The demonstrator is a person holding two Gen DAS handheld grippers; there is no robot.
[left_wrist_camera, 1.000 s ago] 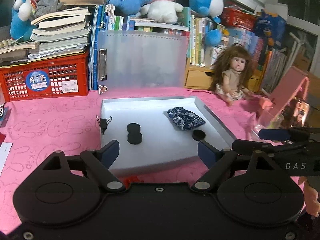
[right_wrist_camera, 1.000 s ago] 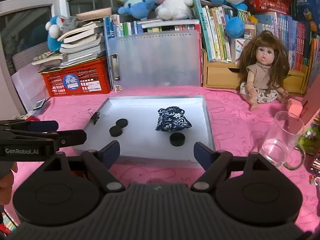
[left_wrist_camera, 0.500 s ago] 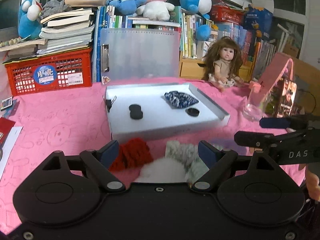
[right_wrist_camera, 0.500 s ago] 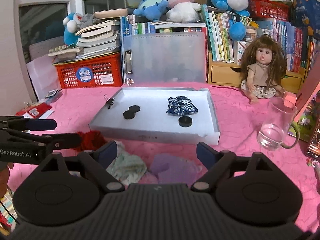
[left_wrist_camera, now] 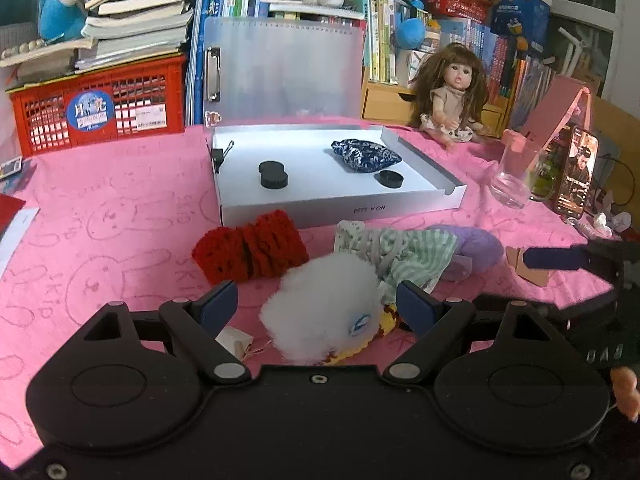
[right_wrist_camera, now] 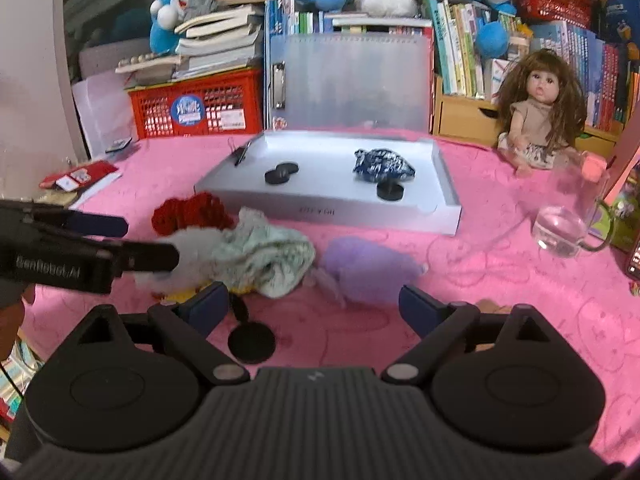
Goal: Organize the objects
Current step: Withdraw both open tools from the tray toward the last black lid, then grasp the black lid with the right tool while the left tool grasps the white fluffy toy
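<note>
The left gripper [left_wrist_camera: 316, 306] fills the bottom of its own view, tilted downward, its blue-padded jaws spread wide and pressing on nothing. The right gripper [right_wrist_camera: 314, 306] sits likewise low in its frame, jaws opening, nothing clamped. A fingertip [left_wrist_camera: 626, 386] shows at the lower right edge.
</note>
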